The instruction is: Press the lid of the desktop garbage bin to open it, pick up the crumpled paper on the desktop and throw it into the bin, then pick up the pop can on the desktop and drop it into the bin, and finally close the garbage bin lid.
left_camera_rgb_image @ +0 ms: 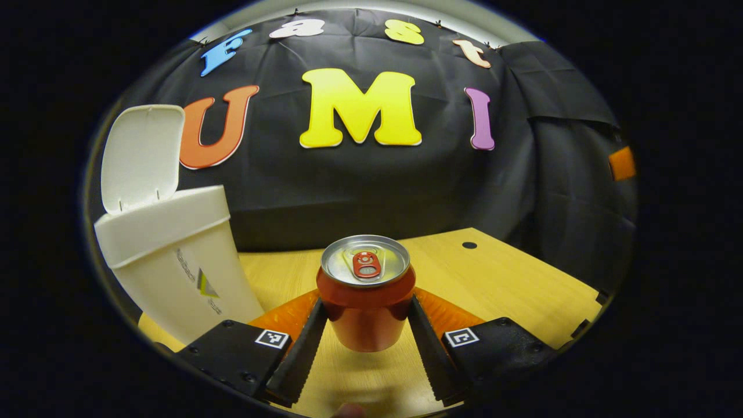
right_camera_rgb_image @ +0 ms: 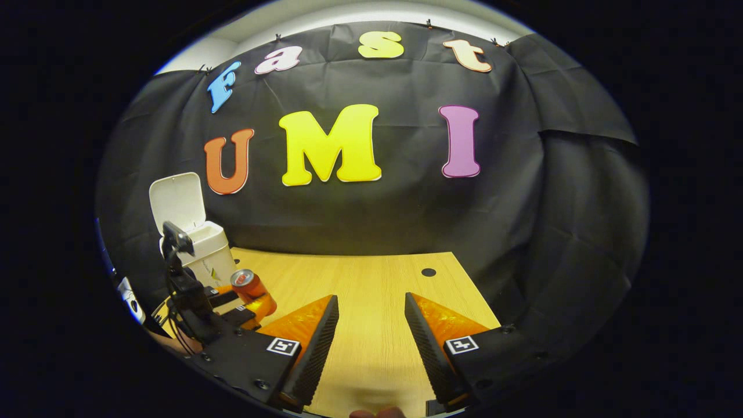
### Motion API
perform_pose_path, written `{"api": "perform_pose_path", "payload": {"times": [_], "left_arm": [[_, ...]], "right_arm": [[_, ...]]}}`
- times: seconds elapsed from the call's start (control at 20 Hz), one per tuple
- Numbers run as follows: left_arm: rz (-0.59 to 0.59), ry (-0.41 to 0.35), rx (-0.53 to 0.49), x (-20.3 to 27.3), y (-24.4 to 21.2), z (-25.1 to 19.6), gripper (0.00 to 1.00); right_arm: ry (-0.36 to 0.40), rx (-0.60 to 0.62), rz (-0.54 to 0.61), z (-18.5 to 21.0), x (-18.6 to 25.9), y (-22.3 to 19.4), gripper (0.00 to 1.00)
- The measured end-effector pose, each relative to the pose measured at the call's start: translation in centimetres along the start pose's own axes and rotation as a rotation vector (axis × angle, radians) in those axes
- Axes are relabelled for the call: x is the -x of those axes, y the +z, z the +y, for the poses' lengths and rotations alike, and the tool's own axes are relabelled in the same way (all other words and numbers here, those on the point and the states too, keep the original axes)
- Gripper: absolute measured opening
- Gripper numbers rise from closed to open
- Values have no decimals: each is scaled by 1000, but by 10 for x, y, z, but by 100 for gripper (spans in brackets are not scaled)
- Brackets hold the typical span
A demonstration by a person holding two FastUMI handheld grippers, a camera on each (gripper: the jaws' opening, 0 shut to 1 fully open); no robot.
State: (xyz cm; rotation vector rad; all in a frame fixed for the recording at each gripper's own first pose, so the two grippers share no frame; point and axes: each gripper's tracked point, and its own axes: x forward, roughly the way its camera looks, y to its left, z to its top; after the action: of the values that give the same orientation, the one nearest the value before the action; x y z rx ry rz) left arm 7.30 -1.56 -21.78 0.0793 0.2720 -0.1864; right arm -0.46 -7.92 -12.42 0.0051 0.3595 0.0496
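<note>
Now upright pop can, top up

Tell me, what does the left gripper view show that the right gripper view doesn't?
Left gripper view: close up, the left tongs clamp the pop can, its pull tab facing the camera. Right gripper view: the right tongs open with nothing between them, and the left tongs seen from the side. Both: the white bin with its lid up, the can, the wooden table.
</note>
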Motion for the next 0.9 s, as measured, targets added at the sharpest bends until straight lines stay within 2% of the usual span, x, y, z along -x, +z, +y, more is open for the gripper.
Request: {"api": "perform_pose_path", "payload": {"times": [0.1,0.55,0.75,0.9], "left_arm": [[-26,4,28,6,26,6,82],[-168,165,28,33,156,89,82],[-207,249,32,40,191,138,82],[-203,309,31,43,199,169,82]], "right_arm": [[10,-2,-15,4,0,7,76],[51,-42,-51,20,-5,27,76],[61,-75,-72,21,-11,37,76],[61,-91,-78,23,-15,44,76]]}}
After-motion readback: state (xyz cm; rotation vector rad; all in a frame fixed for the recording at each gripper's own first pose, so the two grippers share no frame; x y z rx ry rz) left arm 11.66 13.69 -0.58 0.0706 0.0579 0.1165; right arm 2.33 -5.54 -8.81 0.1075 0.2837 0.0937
